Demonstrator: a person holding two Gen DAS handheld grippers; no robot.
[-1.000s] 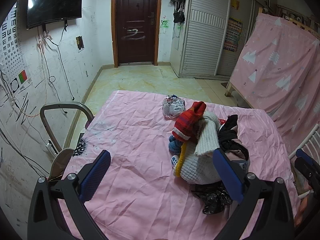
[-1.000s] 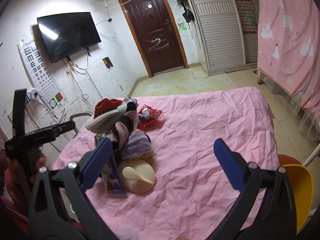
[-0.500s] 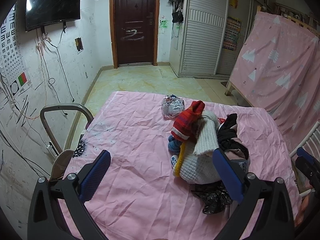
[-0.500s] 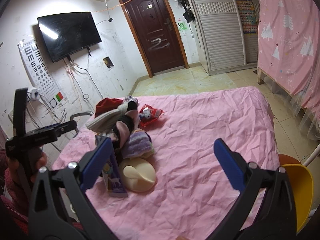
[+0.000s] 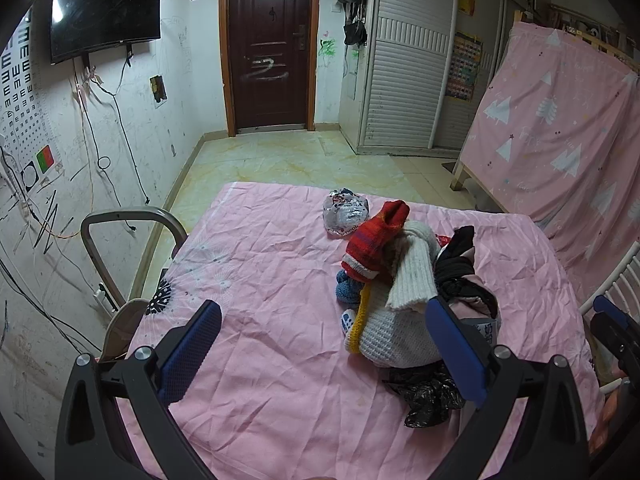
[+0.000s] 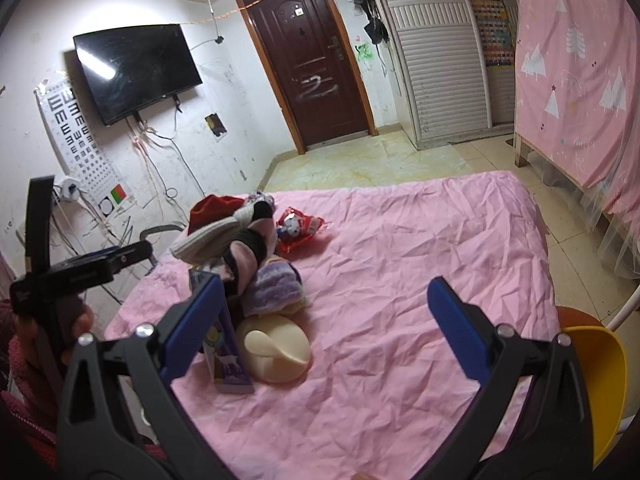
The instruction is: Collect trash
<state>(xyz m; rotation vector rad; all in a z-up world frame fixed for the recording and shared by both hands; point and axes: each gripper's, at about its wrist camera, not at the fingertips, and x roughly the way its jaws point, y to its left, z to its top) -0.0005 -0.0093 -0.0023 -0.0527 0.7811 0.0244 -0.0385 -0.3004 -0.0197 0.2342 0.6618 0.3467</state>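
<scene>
Covering the table, a wrinkled pink sheet (image 5: 280, 280) fills the tiled room.

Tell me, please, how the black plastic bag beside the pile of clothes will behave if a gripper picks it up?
The black plastic bag looks crumpled and thin, so it is probably floppy and light and would sag from one pinch. Its glossy film may slip between the pads. One edge seems tucked under the knitted clothes, so lifting it might drag them.
</scene>
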